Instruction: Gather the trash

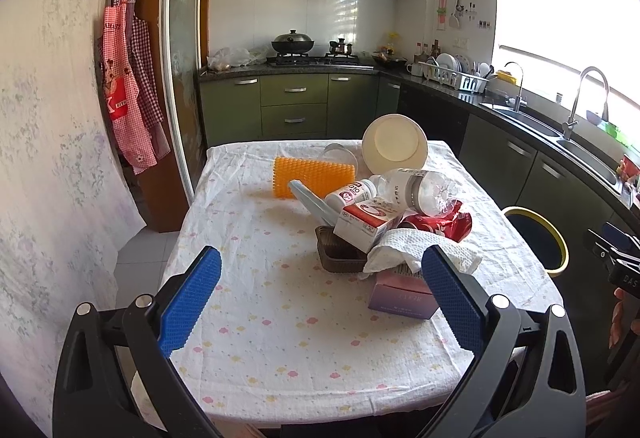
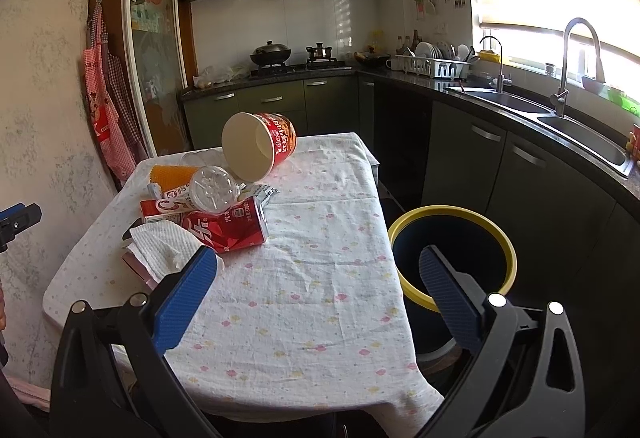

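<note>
Nothing is picked up yet: both grippers hang over the near edge of the bench (image 1: 248,318), jaws wide and empty. The left gripper (image 1: 320,298) faces the trash heap toward the right edge: paper towel (image 1: 416,250), carton (image 1: 368,222), crushed can (image 2: 228,230), bottle (image 1: 420,188). The right gripper (image 2: 318,302) straddles the bench's right edge and the yellow-rimmed bin (image 2: 452,214) beside it. Next, I judge, a gripper must close on 1 top item. The heap hides a brown tray (image 1: 336,256) and a pink box (image 1: 404,296) underneath.
</note>
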The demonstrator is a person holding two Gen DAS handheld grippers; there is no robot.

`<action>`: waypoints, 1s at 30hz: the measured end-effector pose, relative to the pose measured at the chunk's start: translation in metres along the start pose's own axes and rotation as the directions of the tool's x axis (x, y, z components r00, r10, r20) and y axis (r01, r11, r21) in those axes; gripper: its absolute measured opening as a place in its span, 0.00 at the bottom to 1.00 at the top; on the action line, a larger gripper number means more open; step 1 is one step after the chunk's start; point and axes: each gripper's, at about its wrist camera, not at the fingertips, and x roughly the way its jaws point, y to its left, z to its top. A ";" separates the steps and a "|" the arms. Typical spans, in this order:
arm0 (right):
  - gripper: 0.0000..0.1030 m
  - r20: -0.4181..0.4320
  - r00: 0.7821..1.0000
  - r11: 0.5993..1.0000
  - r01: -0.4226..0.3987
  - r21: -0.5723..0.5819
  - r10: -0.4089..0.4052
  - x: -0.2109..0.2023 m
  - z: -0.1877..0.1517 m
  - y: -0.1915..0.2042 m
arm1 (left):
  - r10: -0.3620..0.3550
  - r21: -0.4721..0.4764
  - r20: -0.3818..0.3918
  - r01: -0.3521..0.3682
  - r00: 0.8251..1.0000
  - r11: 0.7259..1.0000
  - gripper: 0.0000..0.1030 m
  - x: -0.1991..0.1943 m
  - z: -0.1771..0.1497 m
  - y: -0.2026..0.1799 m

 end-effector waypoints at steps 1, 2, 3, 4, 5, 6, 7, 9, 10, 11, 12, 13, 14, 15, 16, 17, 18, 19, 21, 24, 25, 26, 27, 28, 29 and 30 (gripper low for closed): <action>0.94 0.000 1.000 1.000 0.000 0.000 0.000 0.000 0.000 0.000 | 0.000 0.000 0.001 0.000 1.000 1.000 0.96 0.000 0.000 0.000; 0.94 0.000 1.000 1.000 0.001 -0.001 -0.001 0.000 0.000 0.000 | 0.001 0.000 0.001 -0.001 1.000 1.000 0.96 0.000 0.000 0.000; 0.94 0.000 1.000 1.000 0.000 0.000 0.000 0.000 0.001 0.000 | 0.001 0.000 0.001 -0.001 1.000 1.000 0.96 0.000 0.000 0.000; 0.94 0.000 1.000 1.000 0.000 0.000 0.000 0.000 0.001 0.000 | 0.001 0.001 0.002 -0.001 1.000 1.000 0.96 0.000 0.000 0.000; 0.94 -0.001 1.000 1.000 0.000 0.001 0.000 0.000 0.000 0.000 | 0.002 0.001 0.002 -0.002 1.000 1.000 0.96 0.000 0.000 0.000; 0.94 -0.001 1.000 1.000 0.001 0.001 -0.001 0.000 0.000 0.000 | 0.003 0.002 0.002 -0.003 1.000 1.000 0.96 0.000 0.000 0.000; 0.94 -0.001 1.000 1.000 0.000 0.001 0.000 0.001 -0.001 0.000 | 0.003 0.002 0.002 -0.003 1.000 1.000 0.96 0.000 0.000 -0.001; 0.94 -0.001 1.000 1.000 0.000 0.000 0.000 0.001 -0.001 0.000 | 0.003 0.002 0.001 -0.003 1.000 1.000 0.96 0.000 0.000 -0.001; 0.94 -0.002 1.000 1.000 0.000 0.000 0.000 0.001 -0.001 0.000 | 0.004 0.003 0.000 -0.004 1.000 1.000 0.96 0.000 -0.001 -0.001; 0.94 -0.001 1.000 1.000 0.000 0.001 0.000 0.001 -0.001 0.000 | 0.005 0.003 -0.001 -0.005 1.000 1.000 0.96 0.001 -0.001 -0.001; 0.94 -0.001 1.000 1.000 0.000 0.002 0.000 0.001 -0.001 0.000 | 0.005 0.002 -0.002 -0.005 1.000 1.000 0.96 0.001 -0.001 -0.002; 0.94 -0.002 1.000 1.000 0.000 0.001 0.000 0.001 0.000 0.000 | 0.004 0.002 -0.003 -0.004 1.000 1.000 0.96 0.001 -0.001 -0.002; 0.94 -0.002 1.000 1.000 0.000 0.001 0.000 0.001 -0.001 0.000 | 0.004 0.002 -0.003 -0.004 1.000 1.000 0.96 0.001 -0.001 -0.002; 0.94 -0.003 1.000 1.000 0.001 0.001 -0.001 0.001 -0.001 0.000 | 0.005 0.003 -0.004 -0.005 1.000 1.000 0.96 0.001 -0.001 -0.002; 0.94 -0.003 1.000 1.000 0.000 0.001 0.000 0.001 -0.001 0.000 | 0.006 0.003 -0.004 -0.006 1.000 1.000 0.96 0.001 -0.001 -0.002; 0.94 -0.004 1.000 1.000 -0.001 0.002 0.001 0.003 -0.002 0.000 | 0.004 0.002 -0.004 -0.004 1.000 1.000 0.96 0.001 -0.001 -0.001; 0.94 -0.005 1.000 1.000 0.000 0.002 0.000 0.003 -0.002 0.000 | 0.004 0.002 -0.006 -0.004 1.000 1.000 0.96 0.002 -0.001 -0.002; 0.94 -0.007 1.000 1.000 0.001 0.003 -0.001 0.004 -0.004 0.001 | 0.005 0.002 -0.009 -0.005 1.000 1.000 0.96 0.003 -0.002 -0.002; 0.94 -0.012 1.000 1.000 0.002 0.006 -0.002 0.007 -0.006 0.001 | 0.010 0.001 -0.018 -0.010 1.000 1.000 0.96 0.007 -0.003 -0.001; 0.94 -0.025 1.000 1.000 0.002 0.015 -0.001 0.013 -0.008 -0.001 | 0.011 -0.002 -0.037 -0.011 0.999 1.000 0.96 0.016 -0.002 0.002; 0.94 -0.029 1.000 1.000 0.003 0.019 -0.002 0.016 -0.007 -0.002 | 0.010 -0.003 -0.041 -0.010 0.999 1.000 0.96 0.020 -0.001 0.004; 0.94 -0.033 0.999 1.000 0.006 0.020 -0.006 0.018 -0.007 -0.003 | 0.011 -0.004 -0.042 -0.011 0.999 1.000 0.96 0.024 0.001 0.005; 0.94 -0.036 0.999 1.000 0.011 0.018 -0.010 0.022 -0.007 -0.003 | 0.014 -0.003 -0.041 -0.014 0.999 1.000 0.96 0.029 0.004 0.007; 0.94 -0.038 0.999 1.000 0.016 0.013 -0.015 0.025 -0.005 -0.003 | 0.016 -0.002 -0.040 -0.016 0.999 1.000 0.96 0.034 0.008 0.010; 0.94 -0.038 0.999 1.000 0.021 0.008 -0.021 0.029 -0.001 -0.004 | 0.017 -0.005 -0.037 -0.017 0.999 1.000 0.96 0.039 0.013 0.012; 0.94 -0.037 0.999 1.000 0.022 0.004 -0.022 0.034 0.002 -0.004 | 0.017 -0.010 -0.032 -0.017 0.999 1.000 0.96 0.045 0.018 0.015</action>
